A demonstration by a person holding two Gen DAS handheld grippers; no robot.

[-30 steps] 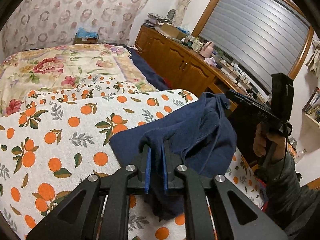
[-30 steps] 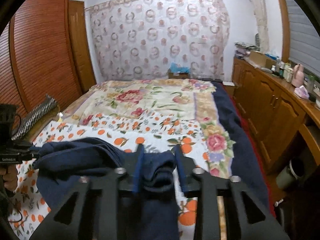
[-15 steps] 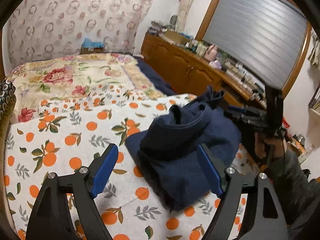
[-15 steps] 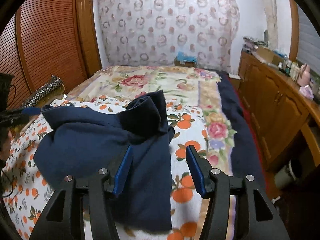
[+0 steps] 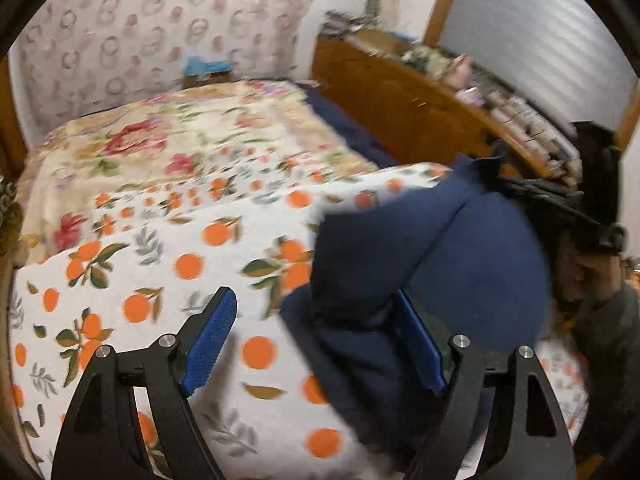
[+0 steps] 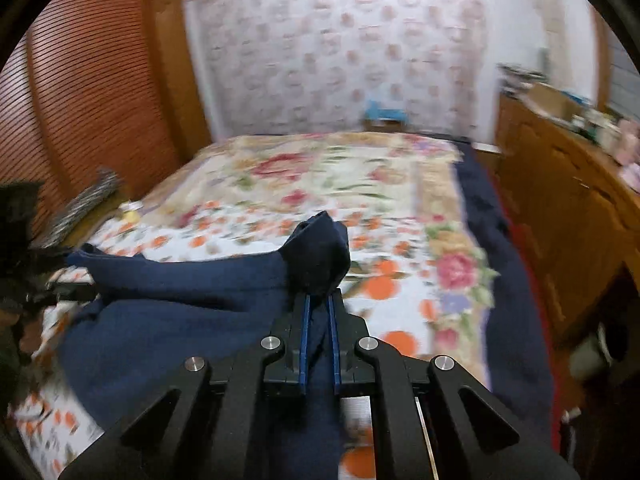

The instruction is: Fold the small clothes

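A navy blue garment [image 5: 432, 264] lies bunched on the orange-print sheet [image 5: 168, 288] at the bed's near end. My left gripper [image 5: 320, 340] is open, its blue pads wide apart; the garment's left edge lies between them, against the right pad. My right gripper [image 6: 319, 320] is shut on a fold of the same navy garment [image 6: 168, 304], with a bunch of cloth sticking up past the fingertips. The right gripper also shows in the left wrist view [image 5: 560, 200], at the garment's far right corner. Both views are motion-blurred.
A floral quilt [image 6: 340, 176] covers the far half of the bed. A wooden cabinet [image 5: 408, 100] with clutter on top runs along the right side. Brown slatted wardrobe doors [image 6: 80, 100] stand to the left. A patterned curtain [image 6: 340, 52] hangs behind the bed.
One second ago both grippers were shut on the garment. Half a second ago both were open. Now the right gripper has shut on a fold again; the left stays open and has shifted left.
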